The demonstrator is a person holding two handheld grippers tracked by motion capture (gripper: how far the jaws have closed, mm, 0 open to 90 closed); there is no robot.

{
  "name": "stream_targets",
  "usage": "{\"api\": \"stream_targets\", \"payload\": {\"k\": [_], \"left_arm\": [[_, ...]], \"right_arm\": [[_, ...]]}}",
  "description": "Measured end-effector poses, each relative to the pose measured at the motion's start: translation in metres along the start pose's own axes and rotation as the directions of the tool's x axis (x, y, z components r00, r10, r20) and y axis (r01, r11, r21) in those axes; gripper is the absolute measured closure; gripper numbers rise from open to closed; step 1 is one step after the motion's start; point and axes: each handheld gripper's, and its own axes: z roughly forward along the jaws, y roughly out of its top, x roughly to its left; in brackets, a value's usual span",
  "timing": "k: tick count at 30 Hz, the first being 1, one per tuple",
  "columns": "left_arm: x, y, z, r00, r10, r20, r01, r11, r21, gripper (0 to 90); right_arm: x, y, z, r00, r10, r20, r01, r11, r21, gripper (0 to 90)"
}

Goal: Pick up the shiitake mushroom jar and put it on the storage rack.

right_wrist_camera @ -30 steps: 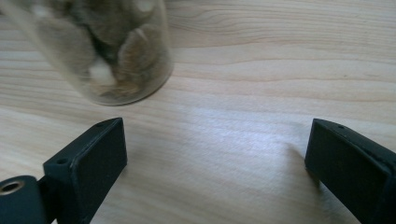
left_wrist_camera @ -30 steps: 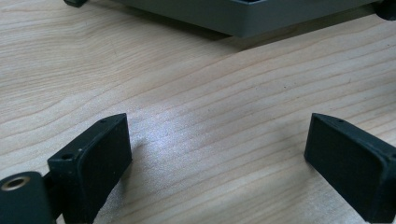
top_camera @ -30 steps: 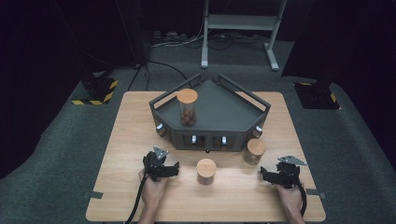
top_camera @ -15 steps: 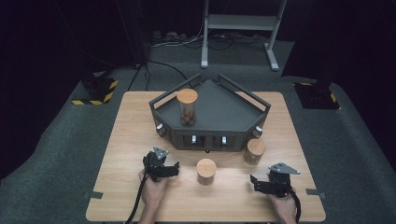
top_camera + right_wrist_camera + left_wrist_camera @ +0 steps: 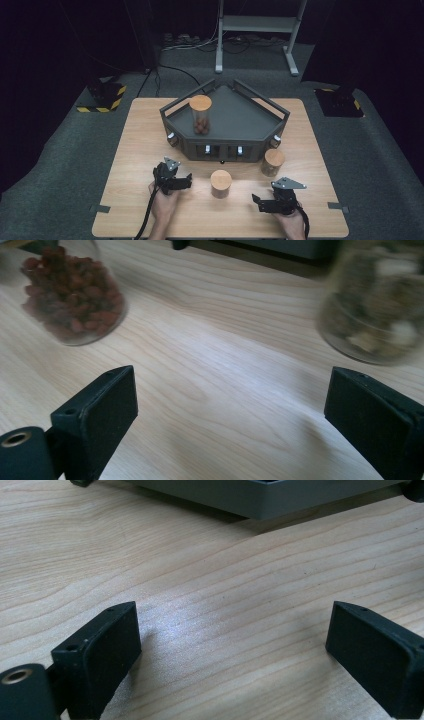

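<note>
Two cork-lidded glass jars stand on the wooden table (image 5: 135, 150) in front of a grey five-sided tray (image 5: 250, 125): one at the middle (image 5: 220, 183), one to its right (image 5: 273, 162). A third jar (image 5: 200, 114) with brown pieces stands inside the tray. My right gripper (image 5: 257, 202) lies near the front edge and is open; its jaws have just been closing a little with nothing between them. In the right gripper view (image 5: 232, 385) the middle jar (image 5: 70, 295) holds red-brown dried fruit, and the right jar (image 5: 380, 305) is blurred. My left gripper (image 5: 186, 181) rests open left of the middle jar, over bare wood (image 5: 235, 625).
The tray's grey front wall (image 5: 280, 500) runs across the top of the left gripper view. Small knobs (image 5: 172, 137) stick out of the tray's front. Beyond the table are grey carpet, cables and a metal stand (image 5: 260, 22).
My right gripper has slid left along the front of the table toward the middle jar. The left gripper and the jars have stayed put.
</note>
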Motion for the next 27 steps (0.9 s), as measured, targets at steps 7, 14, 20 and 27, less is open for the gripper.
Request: {"api": "stream_targets", "payload": {"k": [7,14,20,27], "left_arm": [[0.000,0.000,0.000,1.0000,0.000,0.000,0.000,1.0000,0.000,7.1],[0.000,0.000,0.000,1.0000,0.000,0.000,0.000,1.0000,0.000,7.0],[0.000,0.000,0.000,1.0000,0.000,0.000,0.000,1.0000,0.000,7.1],[0.000,0.000,0.000,1.0000,0.000,0.000,0.000,1.0000,0.000,7.1]], "right_arm": [[0.016,0.007,0.013,0.9982,-0.031,-0.052,0.031,1.000,-0.001,6.4],[0.033,0.014,0.023,0.9942,-0.061,-0.089,0.060,0.998,-0.016,6.6],[0.046,0.017,0.032,0.9862,-0.099,-0.133,0.098,0.995,-0.013,6.8],[0.062,0.021,0.041,0.9766,-0.121,-0.177,0.121,0.993,-0.016,7.4]]}}
